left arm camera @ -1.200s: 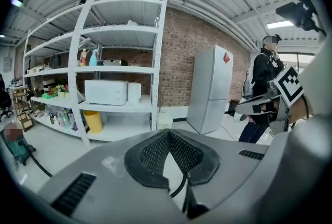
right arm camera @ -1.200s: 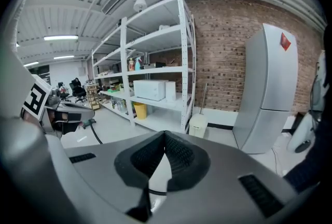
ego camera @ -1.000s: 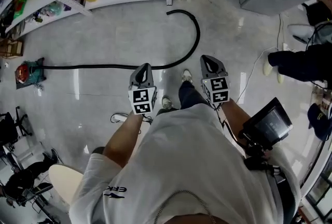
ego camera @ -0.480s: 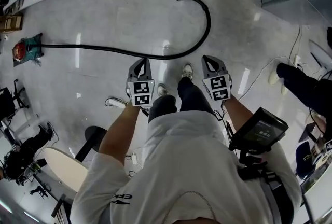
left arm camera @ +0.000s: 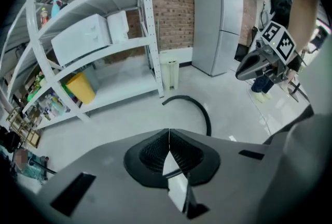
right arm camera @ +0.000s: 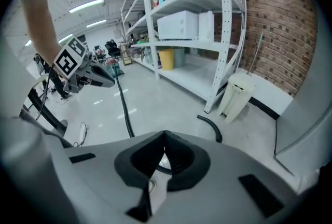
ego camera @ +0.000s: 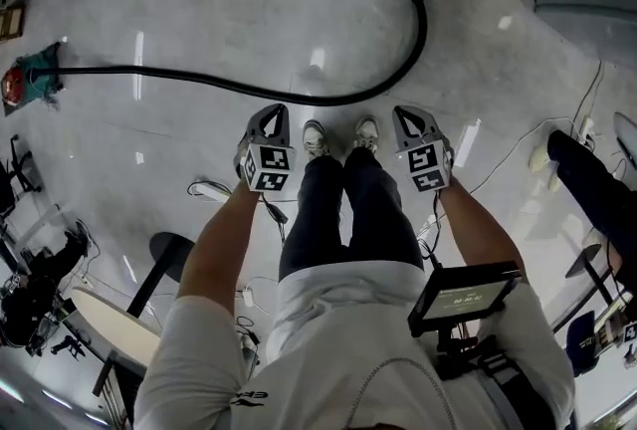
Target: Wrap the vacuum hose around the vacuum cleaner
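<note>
Matt black hose lies on smooth, glossy grey floor.

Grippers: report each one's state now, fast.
Left gripper: closed, holding nothing.
Right gripper: closed, holding nothing.

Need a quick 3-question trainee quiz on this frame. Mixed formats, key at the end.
1. True or false: the left gripper holds the black hose.
2. Pick one. The fingers of the left gripper and the right gripper are: A) open; B) shut with nothing between them; C) shut on a cable.
3. Short answer: which white thing stands nearest the hose's free end?

Key
1. False. The hose lies on the floor, ahead of both grippers.
2. B.
3. The white bin.
</note>
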A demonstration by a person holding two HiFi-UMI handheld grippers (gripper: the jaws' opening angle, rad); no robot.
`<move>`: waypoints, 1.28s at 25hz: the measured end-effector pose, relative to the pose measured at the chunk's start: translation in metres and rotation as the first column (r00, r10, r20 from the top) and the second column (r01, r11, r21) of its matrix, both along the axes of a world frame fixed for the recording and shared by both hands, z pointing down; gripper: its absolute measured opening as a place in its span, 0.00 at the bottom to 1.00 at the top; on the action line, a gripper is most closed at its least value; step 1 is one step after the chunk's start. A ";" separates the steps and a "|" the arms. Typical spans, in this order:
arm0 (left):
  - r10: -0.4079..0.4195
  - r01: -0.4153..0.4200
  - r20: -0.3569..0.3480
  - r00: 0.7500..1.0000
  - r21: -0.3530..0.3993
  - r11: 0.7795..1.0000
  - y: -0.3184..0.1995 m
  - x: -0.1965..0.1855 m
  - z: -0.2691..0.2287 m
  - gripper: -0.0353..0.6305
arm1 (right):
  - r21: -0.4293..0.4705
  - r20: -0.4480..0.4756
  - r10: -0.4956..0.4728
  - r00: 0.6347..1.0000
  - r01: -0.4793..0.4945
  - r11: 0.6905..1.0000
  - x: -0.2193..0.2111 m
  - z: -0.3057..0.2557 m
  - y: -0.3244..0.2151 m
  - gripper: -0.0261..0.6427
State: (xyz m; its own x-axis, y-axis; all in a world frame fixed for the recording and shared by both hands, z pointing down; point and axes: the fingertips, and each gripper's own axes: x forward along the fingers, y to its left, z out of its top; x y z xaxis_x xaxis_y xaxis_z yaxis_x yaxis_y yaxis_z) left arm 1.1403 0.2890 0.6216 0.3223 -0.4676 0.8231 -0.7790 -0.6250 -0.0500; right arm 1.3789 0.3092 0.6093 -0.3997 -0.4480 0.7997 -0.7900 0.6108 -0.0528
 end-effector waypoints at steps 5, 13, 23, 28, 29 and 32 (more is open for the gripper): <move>0.128 -0.125 0.037 0.991 -0.074 0.989 0.019 -0.010 0.103 0.06 | -0.078 -0.060 -0.146 0.987 0.141 0.987 -0.011 0.102 0.022 0.04; 0.307 -0.288 0.108 0.946 -0.162 0.944 0.046 -0.017 0.257 0.08 | -0.159 -0.148 -0.363 0.920 0.340 0.927 -0.006 0.257 0.048 0.05; 0.647 -0.591 0.204 0.735 -0.275 0.758 0.095 -0.038 0.433 0.28 | -0.290 -0.293 -0.742 0.603 0.684 0.670 -0.014 0.435 0.089 0.34; 0.733 -0.672 0.264 0.627 -0.293 0.680 0.097 -0.046 0.488 0.32 | -0.344 -0.369 -0.813 0.449 0.747 0.569 -0.005 0.494 0.090 0.40; 0.747 -0.686 0.265 0.610 -0.296 0.665 0.099 -0.046 0.495 0.33 | -0.349 -0.383 -0.819 0.428 0.753 0.557 -0.004 0.501 0.088 0.40; 0.780 -0.719 0.266 0.567 -0.303 0.626 0.103 -0.045 0.511 0.33 | -0.377 -0.410 -0.835 0.367 0.765 0.521 -0.003 0.522 0.084 0.40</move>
